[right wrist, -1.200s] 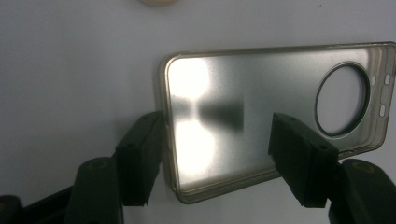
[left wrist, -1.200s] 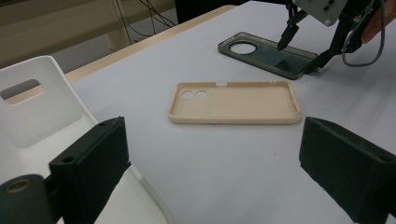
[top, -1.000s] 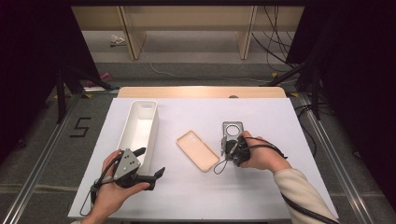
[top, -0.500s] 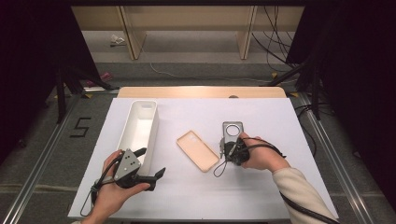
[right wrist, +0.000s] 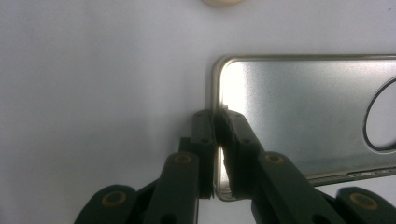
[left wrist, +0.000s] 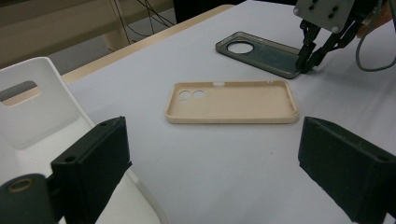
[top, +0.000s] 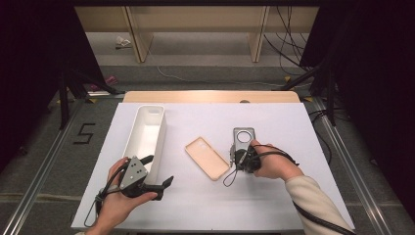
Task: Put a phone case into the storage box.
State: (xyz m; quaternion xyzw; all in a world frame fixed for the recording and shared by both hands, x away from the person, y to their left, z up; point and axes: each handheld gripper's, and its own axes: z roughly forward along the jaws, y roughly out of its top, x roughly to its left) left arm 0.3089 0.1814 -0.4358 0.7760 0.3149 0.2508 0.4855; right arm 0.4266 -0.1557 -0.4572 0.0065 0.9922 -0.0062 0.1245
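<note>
Right gripper [right wrist: 215, 122]: jaws nearly together, pinched on the near short edge of the grey phone case [right wrist: 299, 116], one pad outside the rim, one inside. They have just been closing, with the case wall between them. In the high view the right gripper [top: 234, 155] sits at the bottom end of the grey phone case [top: 243, 139], which lies flat on the white table [top: 293, 127], right of centre, round camera hole at the far end. In the left gripper view the right gripper [left wrist: 306, 60] comes down steeply onto the corner of the grey phone case [left wrist: 261, 51].

Left gripper [top: 159, 171]: jaws spread wide, nothing between the pads, held above the table by the near end of the white bin [top: 147, 129]. In its own view the left gripper [left wrist: 212, 158] frames bare table, with the beige phone case [left wrist: 233, 102] lying beyond it, open side up, just beside the grey one but apart from it. Beige phone case [top: 206, 157] lies at a slant in the middle of the table.

Versus earlier frames: both hands in the same spots, both cases and the bin unmoved, grey case still flat on the table.

Pose: right hand [top: 274, 164] reaches in from lower right, wrist low, gripper pointing left and down at the case. Left hand [top: 120, 196] comes in from lower left, gripper roughly level, aimed right.
</note>
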